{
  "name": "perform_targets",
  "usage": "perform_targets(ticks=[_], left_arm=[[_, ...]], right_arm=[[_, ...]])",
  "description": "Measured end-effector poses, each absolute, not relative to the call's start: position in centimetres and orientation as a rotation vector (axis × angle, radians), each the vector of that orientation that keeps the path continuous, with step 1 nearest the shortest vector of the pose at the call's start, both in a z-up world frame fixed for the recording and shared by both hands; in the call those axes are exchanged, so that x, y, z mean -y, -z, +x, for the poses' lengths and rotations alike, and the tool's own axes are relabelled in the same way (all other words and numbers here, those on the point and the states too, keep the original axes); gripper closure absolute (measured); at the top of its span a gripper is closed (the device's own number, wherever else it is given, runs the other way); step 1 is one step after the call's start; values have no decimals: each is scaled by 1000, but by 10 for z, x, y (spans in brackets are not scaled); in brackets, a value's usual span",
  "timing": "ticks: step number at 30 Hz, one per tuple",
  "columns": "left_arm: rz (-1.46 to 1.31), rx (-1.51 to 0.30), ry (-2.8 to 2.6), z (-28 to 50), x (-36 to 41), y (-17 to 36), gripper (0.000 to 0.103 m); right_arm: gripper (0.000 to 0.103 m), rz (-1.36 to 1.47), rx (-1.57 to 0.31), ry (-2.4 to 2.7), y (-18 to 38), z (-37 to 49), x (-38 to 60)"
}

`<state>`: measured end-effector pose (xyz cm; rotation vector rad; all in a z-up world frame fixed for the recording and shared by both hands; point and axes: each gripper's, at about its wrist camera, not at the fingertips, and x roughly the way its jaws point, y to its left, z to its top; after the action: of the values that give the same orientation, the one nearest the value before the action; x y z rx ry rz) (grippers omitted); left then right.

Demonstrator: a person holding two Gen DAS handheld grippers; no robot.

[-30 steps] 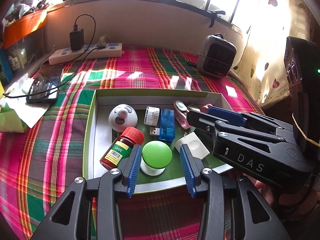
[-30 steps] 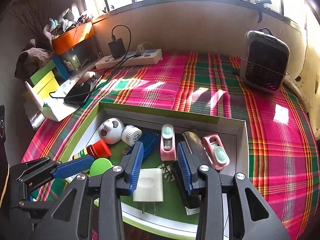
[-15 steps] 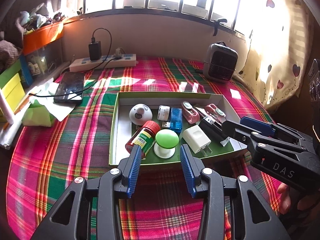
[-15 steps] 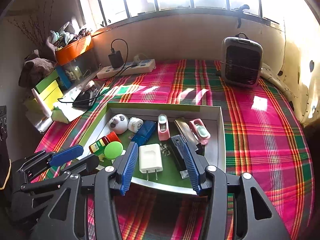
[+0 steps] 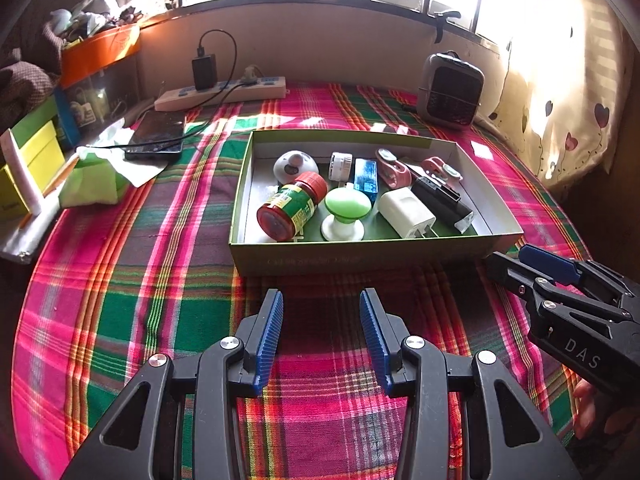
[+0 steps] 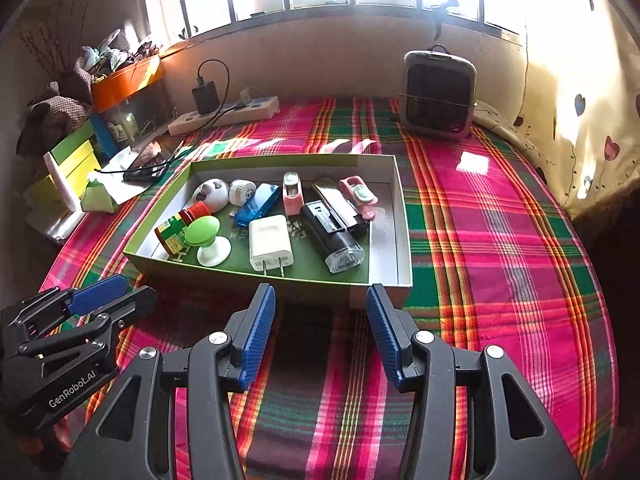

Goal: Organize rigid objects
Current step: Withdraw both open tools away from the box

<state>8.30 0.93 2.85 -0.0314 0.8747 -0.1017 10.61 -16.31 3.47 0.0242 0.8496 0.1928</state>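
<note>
A shallow green box (image 5: 360,256) (image 6: 384,216) lies on the plaid cloth. It holds several small items: a red-capped bottle (image 5: 292,210) (image 6: 176,230) on its side, a green knob (image 5: 346,210) (image 6: 204,236), a white charger (image 5: 406,210) (image 6: 270,242), a black torch (image 5: 442,202) (image 6: 332,236), a blue stick (image 5: 366,174) and pink clips (image 5: 394,166). My left gripper (image 5: 320,300) (image 6: 100,296) hovers open over the cloth just short of the box's near wall, with nothing in it. My right gripper (image 6: 320,292) (image 5: 536,268) stands open and empty at the box's near right corner.
A small heater (image 5: 450,90) (image 6: 438,94) stands at the back right and a power strip (image 5: 220,94) with a plugged charger at the back. To the left lie a phone (image 5: 156,136), a green packet (image 5: 94,182) and a yellow box (image 5: 28,160). A curtain hangs at the right.
Both grippers have drawn back out of the box to the cloth in front of it. The right jaws have spread wider; the left jaws kept their gap.
</note>
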Motion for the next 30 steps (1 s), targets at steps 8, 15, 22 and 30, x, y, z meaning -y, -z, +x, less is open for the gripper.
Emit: perform_targets(ticks=[8, 15, 22, 30], left_arm=[[-27, -907, 98, 78, -5, -14, 64], [9, -901, 70, 72, 1, -7, 63], [32, -892, 59, 72, 4, -5, 59], [34, -896, 44, 73, 9, -4, 52]], right_arm=[[54, 3, -902, -155, -13, 94, 163], [53, -16, -897, -124, -10, 84, 164], [46, -40, -913, -103, -3, 84, 162], [40, -45, -917, -101, -2, 86, 162]])
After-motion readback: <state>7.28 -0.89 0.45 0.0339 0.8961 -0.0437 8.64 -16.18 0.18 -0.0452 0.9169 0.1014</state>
